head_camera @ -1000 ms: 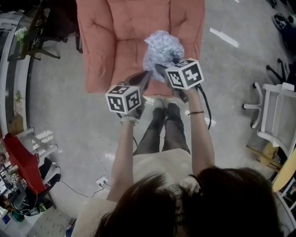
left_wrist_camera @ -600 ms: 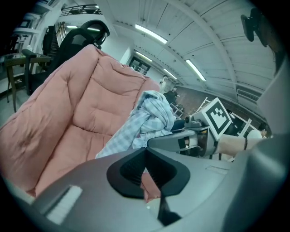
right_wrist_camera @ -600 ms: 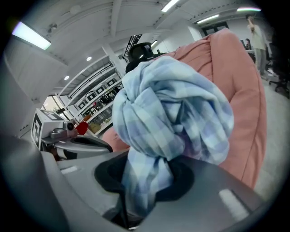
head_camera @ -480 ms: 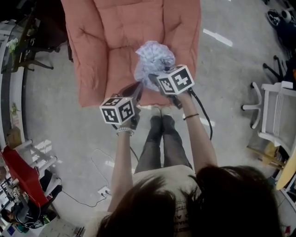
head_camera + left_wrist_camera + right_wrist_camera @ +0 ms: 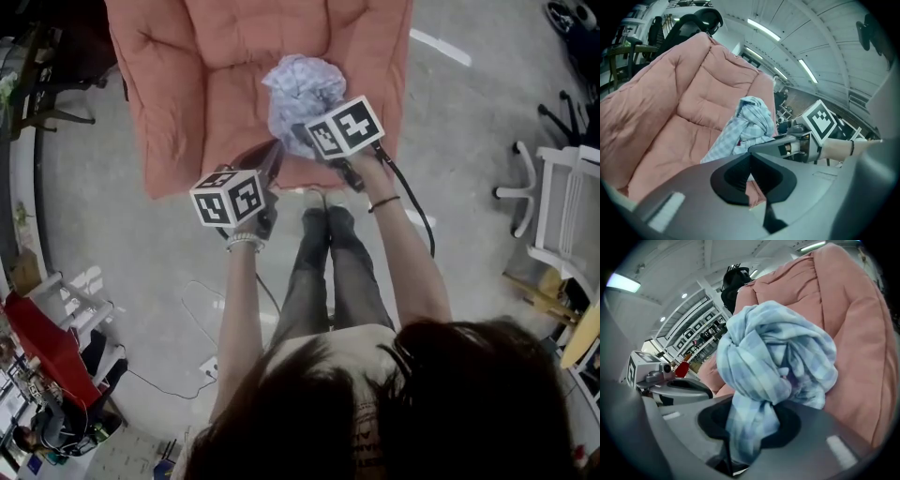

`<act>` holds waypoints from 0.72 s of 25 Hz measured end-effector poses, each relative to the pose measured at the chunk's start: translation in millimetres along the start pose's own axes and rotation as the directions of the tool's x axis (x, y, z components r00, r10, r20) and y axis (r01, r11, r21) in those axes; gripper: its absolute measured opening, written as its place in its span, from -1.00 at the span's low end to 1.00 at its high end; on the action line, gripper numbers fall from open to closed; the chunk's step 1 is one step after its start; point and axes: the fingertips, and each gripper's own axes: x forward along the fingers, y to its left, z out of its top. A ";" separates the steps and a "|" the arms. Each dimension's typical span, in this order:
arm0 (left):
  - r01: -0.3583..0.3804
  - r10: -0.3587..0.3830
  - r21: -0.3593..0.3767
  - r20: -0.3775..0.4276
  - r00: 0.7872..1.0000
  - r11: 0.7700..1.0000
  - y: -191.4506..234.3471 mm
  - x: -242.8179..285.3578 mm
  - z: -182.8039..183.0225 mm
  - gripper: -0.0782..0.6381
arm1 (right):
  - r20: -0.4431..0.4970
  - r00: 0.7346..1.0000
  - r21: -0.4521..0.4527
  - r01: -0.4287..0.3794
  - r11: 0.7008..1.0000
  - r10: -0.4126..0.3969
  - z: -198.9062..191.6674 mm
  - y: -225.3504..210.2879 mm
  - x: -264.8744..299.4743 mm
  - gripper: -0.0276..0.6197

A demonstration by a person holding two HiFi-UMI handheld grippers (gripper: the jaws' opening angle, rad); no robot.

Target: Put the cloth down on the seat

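Note:
A bunched light-blue checked cloth (image 5: 300, 92) hangs over the seat of a pink padded armchair (image 5: 220, 103). My right gripper (image 5: 302, 137) is shut on the cloth's lower end. In the right gripper view the cloth (image 5: 773, 357) rises out of the jaws in a knotted wad in front of the armchair (image 5: 855, 333). My left gripper (image 5: 273, 156) is just left of the cloth over the seat's front edge, shut and empty. In the left gripper view the cloth (image 5: 751, 119) and the right gripper (image 5: 785, 146) are ahead, with the armchair (image 5: 665, 131) behind.
The person's legs and shoes (image 5: 328, 220) stand right in front of the armchair. A white chair frame (image 5: 558, 220) is at the right, a red object (image 5: 42, 328) at the lower left, and cables (image 5: 202, 314) lie on the grey floor.
Both grippers and the cloth have shifted a little left and up in the head view, staying over the seat's front. The right grip on the cloth is unchanged.

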 end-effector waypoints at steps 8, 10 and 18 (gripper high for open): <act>0.011 -0.011 -0.003 -0.046 0.999 1.000 14.2 7.4 -15.7 -0.77 | -0.046 0.999 0.024 0.030 0.999 -0.029 -13.5 -4.8 22.4 -0.51; 0.013 -0.013 -0.002 -0.060 0.998 1.000 16.2 9.2 -18.4 -0.77 | -0.055 0.998 0.037 0.039 0.999 -0.037 -16.8 -7.3 26.7 -0.51; 0.020 -0.020 -0.002 -0.097 0.995 1.000 23.6 16.5 -22.3 -0.77 | -0.108 0.991 0.074 0.086 0.994 -0.078 -29.2 -20.0 38.2 -0.49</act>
